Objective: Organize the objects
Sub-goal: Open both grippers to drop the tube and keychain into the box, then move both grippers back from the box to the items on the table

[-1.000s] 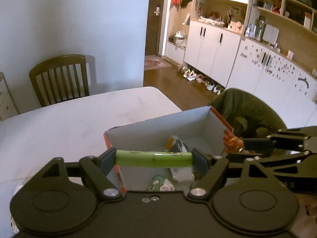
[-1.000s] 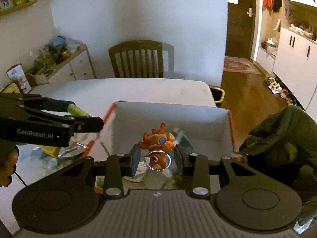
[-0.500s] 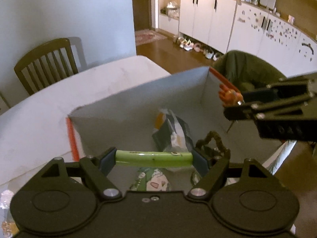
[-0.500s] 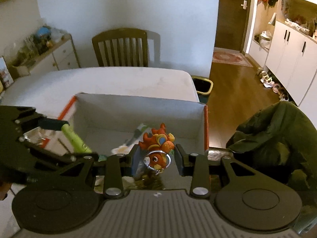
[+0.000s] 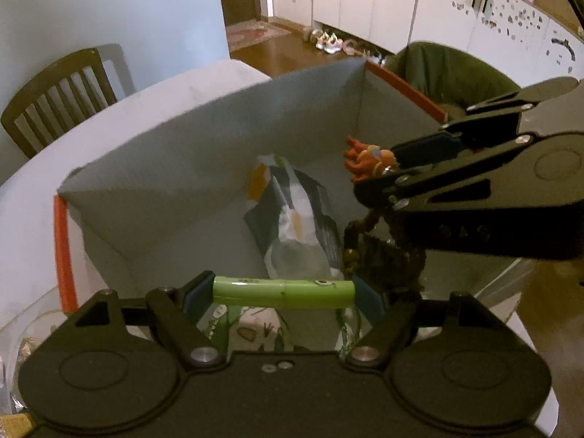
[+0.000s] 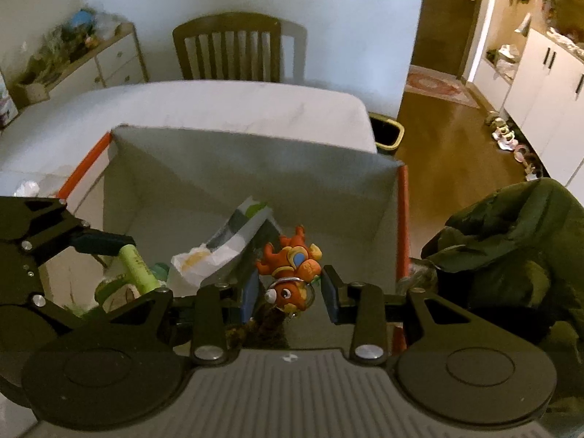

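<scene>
Left gripper (image 5: 283, 290) clamped wide on a green tube (image 5: 283, 289), held endwise between the pads, poised over the open box (image 5: 204, 146). Below and ahead of it, a snack bag (image 5: 295, 219) on the box floor. To its right, right gripper (image 6: 290, 288) closed narrow on an orange fish keyring (image 6: 290, 268), also above the box. Best lowered further before release, clear of the walls, tube laid flat beside the bag; keyring let go apart from it, so neither bounces out onto the tabletop (image 6: 204, 106).
</scene>
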Motion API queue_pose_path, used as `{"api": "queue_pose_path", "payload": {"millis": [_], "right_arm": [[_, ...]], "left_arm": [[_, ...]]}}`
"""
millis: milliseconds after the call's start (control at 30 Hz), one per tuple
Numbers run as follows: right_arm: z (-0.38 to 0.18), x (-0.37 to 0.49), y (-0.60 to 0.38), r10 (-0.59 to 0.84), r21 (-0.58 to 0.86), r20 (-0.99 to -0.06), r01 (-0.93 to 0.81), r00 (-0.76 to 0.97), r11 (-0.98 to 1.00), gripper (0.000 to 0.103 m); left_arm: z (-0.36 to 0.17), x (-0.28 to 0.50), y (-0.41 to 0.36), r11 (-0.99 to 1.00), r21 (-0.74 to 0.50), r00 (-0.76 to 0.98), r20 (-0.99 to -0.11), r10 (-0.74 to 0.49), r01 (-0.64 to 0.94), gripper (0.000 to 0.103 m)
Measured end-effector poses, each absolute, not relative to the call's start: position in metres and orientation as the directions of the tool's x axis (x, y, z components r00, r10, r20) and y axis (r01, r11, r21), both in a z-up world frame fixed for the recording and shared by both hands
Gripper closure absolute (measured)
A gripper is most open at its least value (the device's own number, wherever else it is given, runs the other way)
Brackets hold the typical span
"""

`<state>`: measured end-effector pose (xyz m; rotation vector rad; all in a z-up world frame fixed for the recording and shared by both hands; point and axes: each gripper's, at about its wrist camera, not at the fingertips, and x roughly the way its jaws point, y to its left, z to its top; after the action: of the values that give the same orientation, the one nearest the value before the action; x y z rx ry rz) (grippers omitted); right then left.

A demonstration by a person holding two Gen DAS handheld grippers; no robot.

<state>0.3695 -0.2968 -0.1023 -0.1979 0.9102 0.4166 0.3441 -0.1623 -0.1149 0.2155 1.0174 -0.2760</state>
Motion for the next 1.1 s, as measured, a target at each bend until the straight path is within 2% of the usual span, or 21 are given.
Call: {"api": "queue_pose_path", "payload": {"millis": [467, 567, 833, 900, 933, 1100], "right_arm": [[-0.119, 0.372, -0.293, 0.281, 0.031, -0.832, -0.466, 0.479, 0.884, 0.066], [-0.118, 0.37, -0.297, 0.323, 0.075, -0.82, -0.471, 0.472, 0.879, 0.06], [-0.11, 0.362, -0.3, 0.34, 0.082, -0.804, -0.475, 0.488, 0.876, 0.055], [-0.104, 0.357, -0.303, 0.348, 0.088, -0.791, -0.469, 0.504, 0.879, 0.046], [-0.101, 0.354, -0.306, 0.354, 0.095, -0.783, -0.464, 0.512, 0.881, 0.045], [-0.084, 0.341, -0.316, 0.375, 0.118, -0.751, -0.447, 0.544, 0.887, 0.044]], "left_arm": [[-0.129, 0.359, -0.165, 0.929, 0.021, 0.34, -0.934, -0.114, 0.371, 0.022], [-0.128, 0.36, -0.167, 0.926, 0.023, 0.34, -0.933, -0.115, 0.376, 0.02], [-0.122, 0.351, -0.161, 0.934, 0.017, 0.401, -0.906, -0.138, 0.358, 0.014], [-0.118, 0.347, -0.157, 0.938, 0.006, 0.42, -0.895, -0.15, 0.346, 0.014], [-0.115, 0.344, -0.155, 0.941, -0.004, 0.431, -0.888, -0.16, 0.339, 0.014], [-0.094, 0.327, -0.147, 0.949, -0.017, 0.509, -0.841, -0.184, 0.315, 0.012]]}}
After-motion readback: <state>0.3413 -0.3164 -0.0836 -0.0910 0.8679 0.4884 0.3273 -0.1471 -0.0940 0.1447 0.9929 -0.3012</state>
